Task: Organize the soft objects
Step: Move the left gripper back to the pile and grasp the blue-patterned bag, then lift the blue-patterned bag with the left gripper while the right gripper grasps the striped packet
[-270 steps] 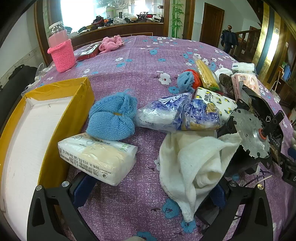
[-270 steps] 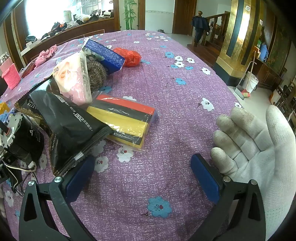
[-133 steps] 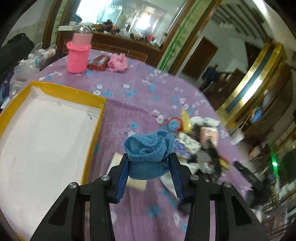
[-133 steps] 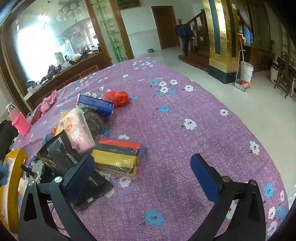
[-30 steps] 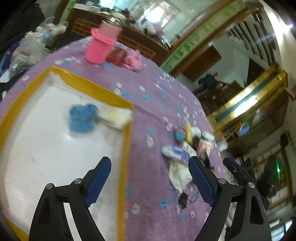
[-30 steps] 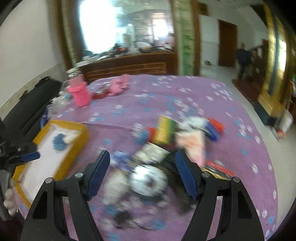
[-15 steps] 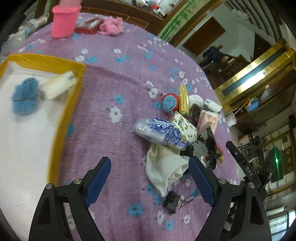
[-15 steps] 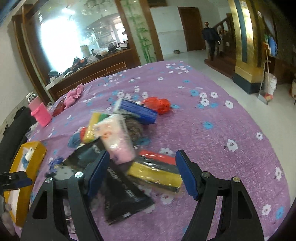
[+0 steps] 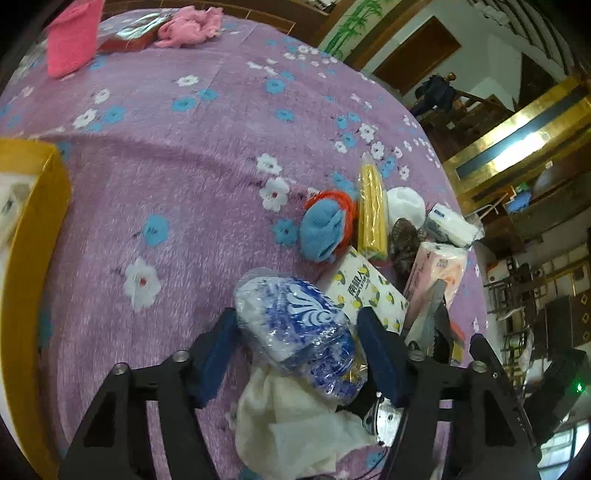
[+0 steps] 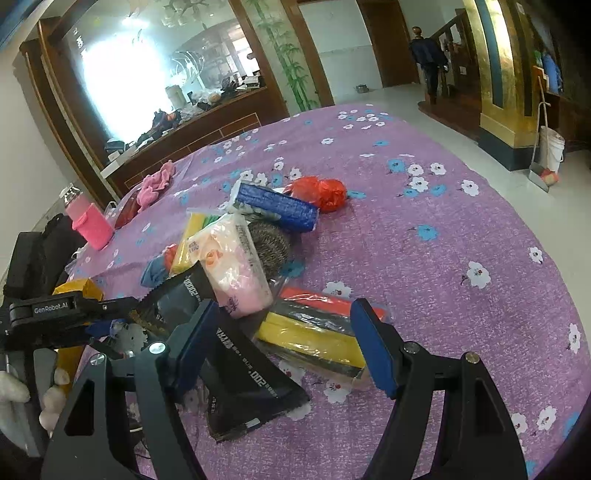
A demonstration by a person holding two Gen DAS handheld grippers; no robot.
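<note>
My left gripper (image 9: 295,314) points down at a blue-and-white plastic-wrapped tissue pack (image 9: 295,325). The pack lies between the blue pads, and the jaws are closing around it without visibly squeezing it. A crumpled white towel (image 9: 295,424) lies just below the pack. A blue cloth ball (image 9: 321,229) with orange trim sits further back. The yellow tray (image 9: 33,236) is at the left edge. My right gripper (image 10: 283,306) stands open with nothing between its fingers, above a black bag (image 10: 240,365) and a red, black and yellow sponge pack (image 10: 317,332).
On the purple flowered cloth lie a lemon-print tissue pack (image 9: 365,291), a pink tissue pack (image 10: 232,266), a yellow pack (image 9: 373,210), a blue pack (image 10: 277,206), a red bag (image 10: 321,192) and a scrubber (image 10: 269,243). A pink knit-sleeved bottle (image 9: 70,40) and pink cloth (image 9: 192,26) sit far back.
My left gripper swung from above the yellow tray to the pile and dropped around the blue-and-white pack, its jaws narrowing. My right gripper swung to above the black bag and sponge pack, then kept still.
</note>
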